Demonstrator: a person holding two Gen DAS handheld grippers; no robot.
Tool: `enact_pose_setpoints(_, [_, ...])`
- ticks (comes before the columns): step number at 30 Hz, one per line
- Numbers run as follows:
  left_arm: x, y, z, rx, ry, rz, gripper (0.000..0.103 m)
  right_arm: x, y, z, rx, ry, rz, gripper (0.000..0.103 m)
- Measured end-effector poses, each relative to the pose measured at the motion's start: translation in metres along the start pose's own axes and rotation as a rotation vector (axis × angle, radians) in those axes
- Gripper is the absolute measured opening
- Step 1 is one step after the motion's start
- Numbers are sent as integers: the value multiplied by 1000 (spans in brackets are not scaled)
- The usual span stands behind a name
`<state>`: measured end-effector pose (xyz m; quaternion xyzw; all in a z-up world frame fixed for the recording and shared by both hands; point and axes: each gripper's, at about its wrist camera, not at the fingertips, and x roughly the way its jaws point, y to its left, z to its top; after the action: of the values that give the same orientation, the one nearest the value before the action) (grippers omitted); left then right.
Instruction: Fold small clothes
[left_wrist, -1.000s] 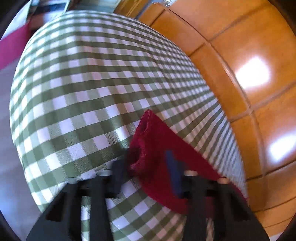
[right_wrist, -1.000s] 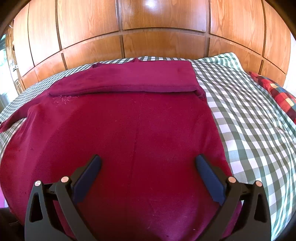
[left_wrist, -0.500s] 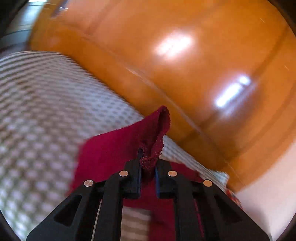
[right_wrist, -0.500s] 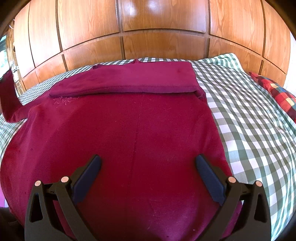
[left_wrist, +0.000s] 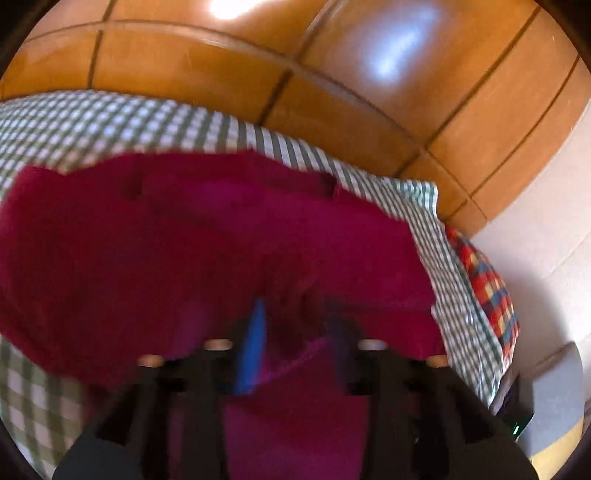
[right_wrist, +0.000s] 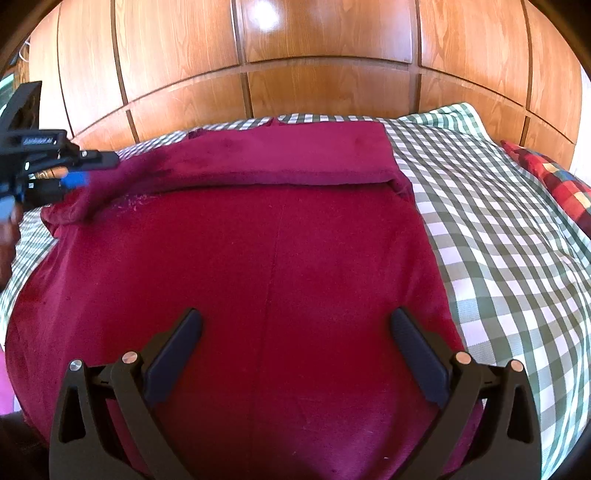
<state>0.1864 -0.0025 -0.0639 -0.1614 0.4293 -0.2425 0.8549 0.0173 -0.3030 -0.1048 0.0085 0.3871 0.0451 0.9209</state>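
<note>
Now our left tool (left_wrist: 293, 332) is opening its jaws, the sleeve (right_wrist: 110, 184) slack between them, so we judge the sleeve fold is just being laid down. Our right tool (right_wrist: 295, 343) hovers with jaws wide apart and empty. The soft, plush crimson garment (right_wrist: 277, 258) lies flat across the bed (right_wrist: 498, 229), its far end near the headboard edge already folded into a neat band. Next we likely need a grip on the near hem.
</note>
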Motion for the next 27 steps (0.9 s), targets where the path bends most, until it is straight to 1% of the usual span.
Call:
enact_pose_setpoints(1, [-5, 2, -6, -2, -13, -3, 62, 0, 1, 4, 0, 24, 0, 101])
enact_pose_setpoints(2, [-12, 4, -13, 7, -27, -5, 64, 0, 1, 8, 11, 51, 5, 101])
enact_pose_setpoints(3, [-19, 5, -18, 19, -32, -10, 64, -1, 1, 16, 33, 75, 30, 101])
enact_pose_setpoints(4, [-27, 8, -24, 32, -42, -14, 64, -3, 2, 22, 51, 71, 64, 101])
enact_pose_setpoints(5, [-32, 11, -29, 37, -51, -15, 64, -6, 3, 28, 68, 57, 109, 101])
enact_pose_setpoints(6, [-38, 18, -35, 43, -61, -9, 64, -8, 7, 38, 89, 48, 181, 101])
enact_pose_setpoints(7, [-42, 21, -36, 43, -63, -1, 64, -8, 14, 49, 110, 47, 261, 101])
enact_pose_setpoints(9, [-45, 35, -42, 16, -61, 12, 63, -3, 29, 68, 128, 59, 376, 101])
enact_pose_setpoints(11, [-45, 47, -45, -14, -59, 12, 57, 10, 47, 85, 129, 89, 468, 100])
enact_pose_setpoints(12, [-44, 52, -46, -26, -61, 8, 56, 25, 61, 96, 133, 123, 504, 100])
enact_pose_setpoints(13, [-44, 55, -47, -33, -63, 2, 56, 35, 68, 101, 132, 145, 511, 99])
enact_pose_setpoints(15, [-47, 54, -46, -36, -74, -13, 56, 66, 87, 113, 140, 206, 519, 85])
enact_pose_setpoints(16, [-49, 53, -46, -37, -78, -28, 56, 76, 91, 115, 151, 229, 522, 81])
enact_pose_setpoints(18, [-57, 50, -50, -42, -89, -77, 56, 100, 103, 119, 167, 284, 513, 65])
enact_pose_setpoints(19, [-60, 49, -53, -37, -90, -88, 56, 104, 108, 119, 158, 283, 494, 61])
enact_pose_setpoints(20, [-61, 48, -57, -28, -88, -91, 56, 107, 112, 121, 146, 278, 482, 54])
enact_pose_setpoints(22, [-58, 48, -60, -14, -68, -71, 56, 105, 119, 126, 99, 275, 472, 28])
enact_pose_setpoints(23, [-55, 49, -60, -16, -61, -56, 56, 101, 121, 127, 83, 267, 468, 7])
enact_pose_setpoints(25, [-51, 53, -57, -34, -55, -51, 56, 80, 120, 135, 34, 201, 445, 7])
enact_pose_setpoints(27, [-49, 53, -48, -46, -69, -37, 56, 54, 113, 149, 6, 120, 434, 6])
